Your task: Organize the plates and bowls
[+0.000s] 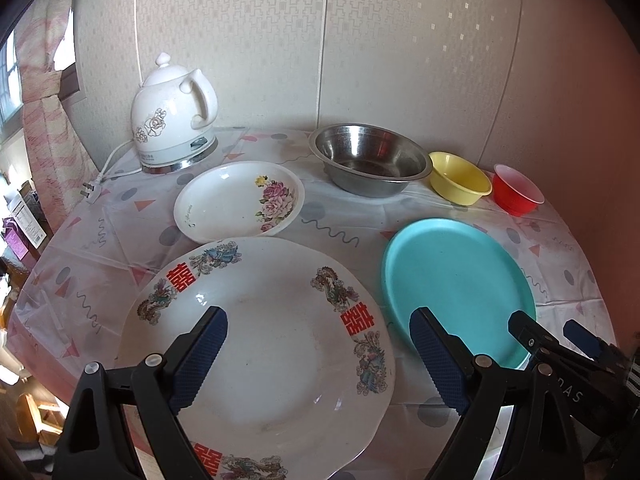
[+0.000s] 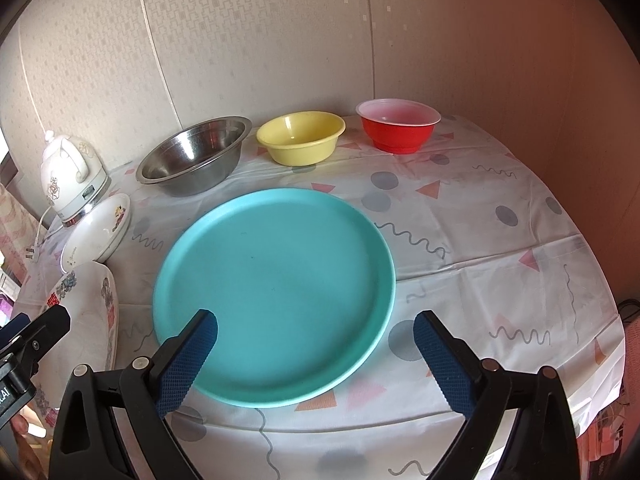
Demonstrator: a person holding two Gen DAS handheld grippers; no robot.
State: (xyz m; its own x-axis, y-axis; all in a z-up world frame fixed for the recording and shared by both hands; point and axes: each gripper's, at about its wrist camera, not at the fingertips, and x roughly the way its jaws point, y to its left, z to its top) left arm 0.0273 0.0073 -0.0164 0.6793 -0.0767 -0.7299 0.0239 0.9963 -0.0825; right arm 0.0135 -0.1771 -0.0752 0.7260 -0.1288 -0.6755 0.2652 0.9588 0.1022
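Two pairs of tongs, both mine, hang spread wide with nothing between their blue pads. My left tongs hover over the large white plate with red characters, low in the left wrist view; my right tongs hover over the near rim of the teal plate, at the middle of the right wrist view. Neither touches anything, as far as I can tell.

Nothing looks sorted yet, so I judge the job to be at its start: each plate and bowl lies apart on the desk. The next move, I think, is a first pick. A flat plate gives my tongs only its rim, so I would have to drop one pad under the edge and one over it before closing; the teal one's raised lip seems the easier hold.

Beyond the big plate, at the middle left of the left view, sits the floral plate. Farther back runs a row: steel bowl, yellow bowl, then red bowl toward the upper right, likely to nest by size.

The desk wears a thin plastic cloth printed with grey dots, pink triangles and squiggles; it may slip or wrinkle. At upper left stands a white electric kettle, its plug lying loose. Pale patterned wall panels close the corner behind.
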